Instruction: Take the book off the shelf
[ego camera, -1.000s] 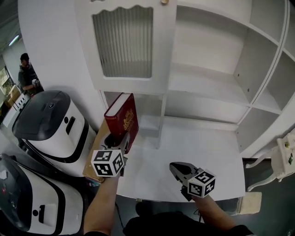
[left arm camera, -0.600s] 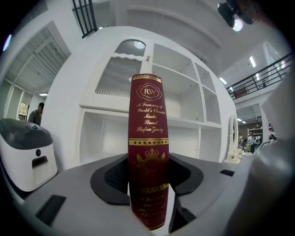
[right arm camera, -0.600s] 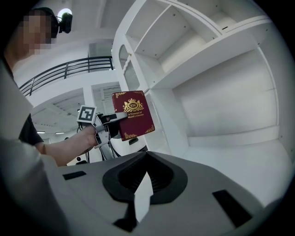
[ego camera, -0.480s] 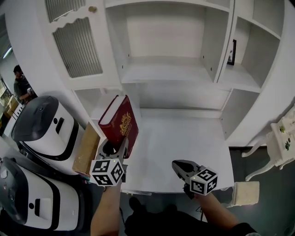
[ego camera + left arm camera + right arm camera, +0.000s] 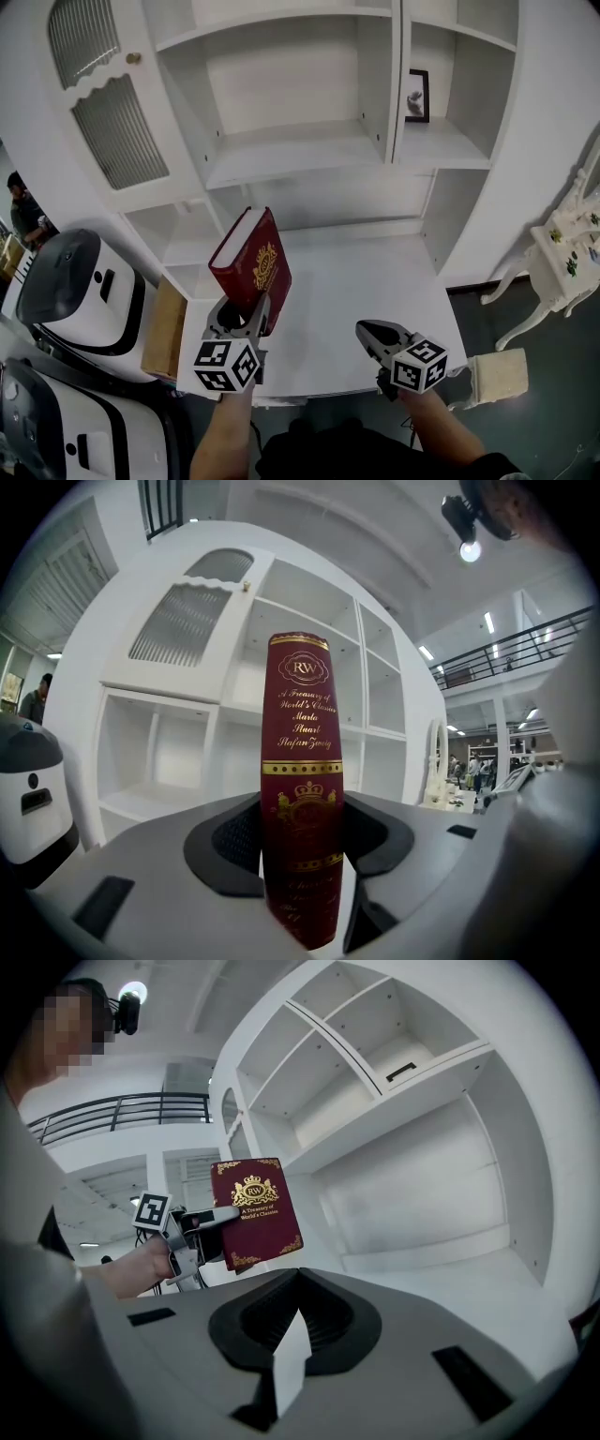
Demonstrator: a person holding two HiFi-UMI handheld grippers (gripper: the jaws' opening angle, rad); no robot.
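Note:
A dark red book (image 5: 253,267) with gold print stands upright, tilted a little left, above the front left part of the white desk (image 5: 366,281). My left gripper (image 5: 242,314) is shut on its lower end. In the left gripper view the spine (image 5: 302,789) fills the gap between the jaws. The right gripper view shows the book's cover (image 5: 255,1208) and the left gripper (image 5: 202,1218) off to the left. My right gripper (image 5: 367,330) hovers over the desk's front edge, to the right of the book, shut with nothing in it (image 5: 298,1283).
The white shelf unit (image 5: 281,141) rises behind the desk, with a small framed picture (image 5: 417,94) in an upper right compartment. White and black machines (image 5: 80,281) and a brown box (image 5: 164,323) stand at left. A white ornate chair (image 5: 562,272) and a beige block (image 5: 497,375) are at right.
Both grippers have moved right along the cabinet front. The book, still held, went from beside the glazed door to in front of the open shelves.

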